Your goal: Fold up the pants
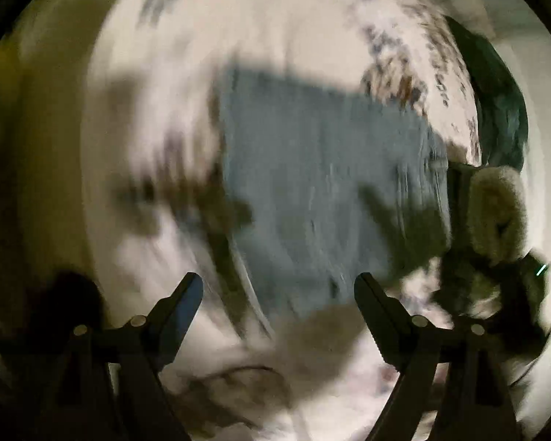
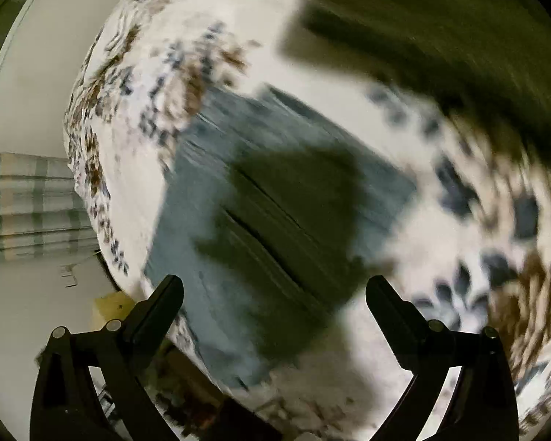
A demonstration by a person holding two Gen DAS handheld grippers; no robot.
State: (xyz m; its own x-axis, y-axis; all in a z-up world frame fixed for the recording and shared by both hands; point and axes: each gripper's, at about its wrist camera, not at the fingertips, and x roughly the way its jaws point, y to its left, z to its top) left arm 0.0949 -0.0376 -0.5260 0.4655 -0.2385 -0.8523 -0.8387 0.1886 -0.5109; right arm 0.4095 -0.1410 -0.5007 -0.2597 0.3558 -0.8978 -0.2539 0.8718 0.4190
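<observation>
Blue-grey pants (image 1: 312, 191) lie as a flat folded block on a white bed sheet with a brown and blue leaf print (image 1: 404, 18). Both views are motion-blurred. My left gripper (image 1: 277, 286) is open and empty, held above the near edge of the pants. In the right wrist view the same pants (image 2: 209, 169) lie below my right gripper (image 2: 275, 290), which is open and empty and casts a dark shadow across the cloth. The other gripper and a fuzzy-sleeved hand (image 1: 496, 217) show at the right of the left wrist view.
The printed sheet (image 2: 459, 220) covers a bed whose edge falls away at the left in the right wrist view. A pale floor (image 2: 25, 294), a plaid cloth (image 2: 29, 205) and a white wall lie beyond it.
</observation>
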